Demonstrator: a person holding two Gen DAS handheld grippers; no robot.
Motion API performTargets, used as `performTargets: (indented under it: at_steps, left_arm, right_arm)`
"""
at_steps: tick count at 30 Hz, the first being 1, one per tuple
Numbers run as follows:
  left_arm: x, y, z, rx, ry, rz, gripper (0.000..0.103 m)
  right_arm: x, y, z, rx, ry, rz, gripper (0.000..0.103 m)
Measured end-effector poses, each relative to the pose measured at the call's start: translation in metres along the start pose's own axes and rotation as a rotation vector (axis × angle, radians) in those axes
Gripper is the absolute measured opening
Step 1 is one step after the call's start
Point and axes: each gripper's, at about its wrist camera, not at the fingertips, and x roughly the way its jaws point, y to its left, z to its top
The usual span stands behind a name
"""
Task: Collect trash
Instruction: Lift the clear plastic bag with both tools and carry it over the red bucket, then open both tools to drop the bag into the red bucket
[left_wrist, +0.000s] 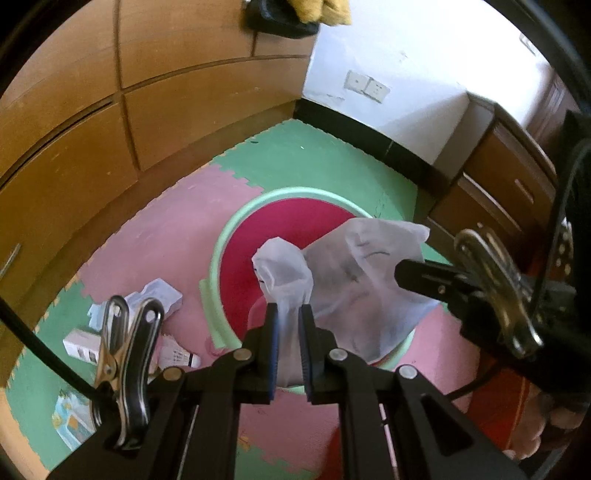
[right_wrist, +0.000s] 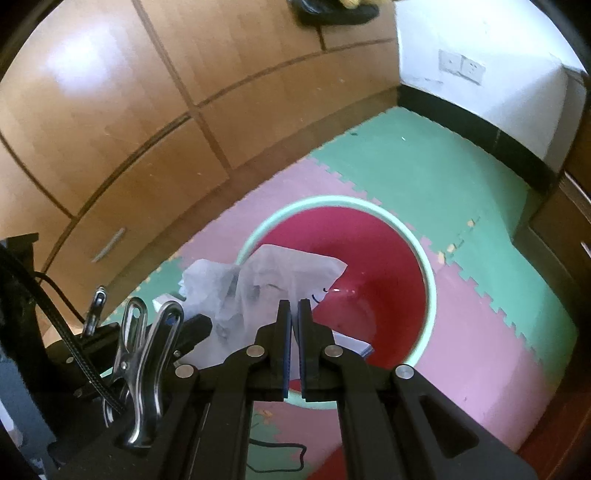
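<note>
Translucent white plastic bag (left_wrist: 354, 273) hangs above the round red bin with pale green rim (left_wrist: 218, 258), pinched by both left gripper (left_wrist: 288, 317) and right gripper (right_wrist: 294, 314); next, probably spread it open over the bin.

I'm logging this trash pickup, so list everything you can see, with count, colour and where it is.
Plastic bag: one, translucent white, held over the bin by both grippers.
Trash bin: one, red inside with pale green rim, on the floor mat.
Small boxes: about three, white and pale blue, on the mat left of the bin.
Shuttlecock: one, white, beside the boxes.
Printed wrapper: one, blue and yellow, on the mat at lower left.
Foam floor mat: pink and green tiles.
Wooden cabinets: brown, behind the mat.
Wall sockets: two, white.
Left gripper: shut on the bag.
Right gripper: shut on the bag.
</note>
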Motion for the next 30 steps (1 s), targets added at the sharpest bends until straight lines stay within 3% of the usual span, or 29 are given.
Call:
performTargets:
  at_steps: [11, 22, 28, 30]
  left_arm:
    - [0.037, -0.019, -0.004, 0.055, 0.017, -0.015, 0.01]
    - [0.057, -0.023, -0.012, 0.074, 0.049, 0.007, 0.01]
    - [0.057, -0.022, -0.013, 0.063, 0.058, 0.007, 0.018]
    - [0.057, -0.023, -0.012, 0.065, 0.06, 0.011, 0.025]
  right_arm:
    - [0.015, -0.036, -0.006, 0.077, 0.01, -0.051, 0.005]
    - [0.025, -0.041, -0.012, 0.074, 0.039, -0.08, 0.005]
    - [0.029, -0.042, -0.014, 0.075, 0.051, -0.106, 0.014]
    - [0.028, -0.043, -0.014, 0.084, 0.047, -0.111, 0.018]
